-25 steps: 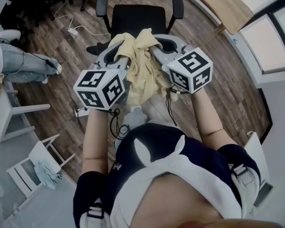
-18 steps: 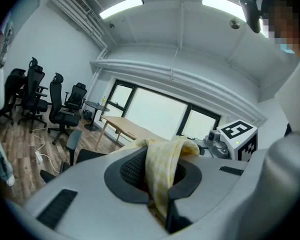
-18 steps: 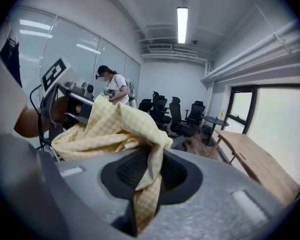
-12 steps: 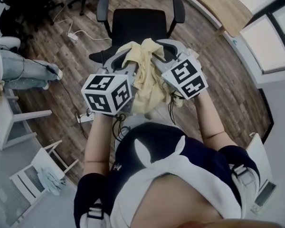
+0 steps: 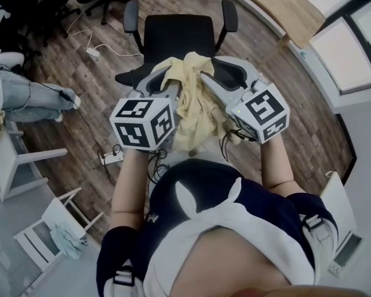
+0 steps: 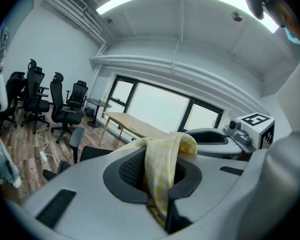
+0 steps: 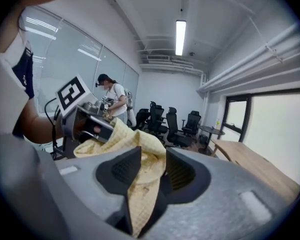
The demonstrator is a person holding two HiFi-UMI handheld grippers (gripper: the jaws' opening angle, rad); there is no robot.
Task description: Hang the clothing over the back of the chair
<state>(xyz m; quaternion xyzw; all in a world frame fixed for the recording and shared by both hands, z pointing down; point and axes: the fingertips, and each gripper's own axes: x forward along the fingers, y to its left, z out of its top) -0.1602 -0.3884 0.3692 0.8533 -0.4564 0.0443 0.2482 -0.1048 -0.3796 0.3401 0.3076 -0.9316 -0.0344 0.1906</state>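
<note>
Pinching a fold of the yellow clothing [image 5: 190, 101] in the left gripper [image 5: 166, 78], jaws narrow and tight on the fabric. Loosening at the right gripper [image 5: 215, 74]: jaws just opened wide, cloth draped slack between them, not pressed. Hanging bunched between both grippers, on the near side of the black chair [image 5: 176, 36], above the wood floor [image 5: 80, 79].
</note>
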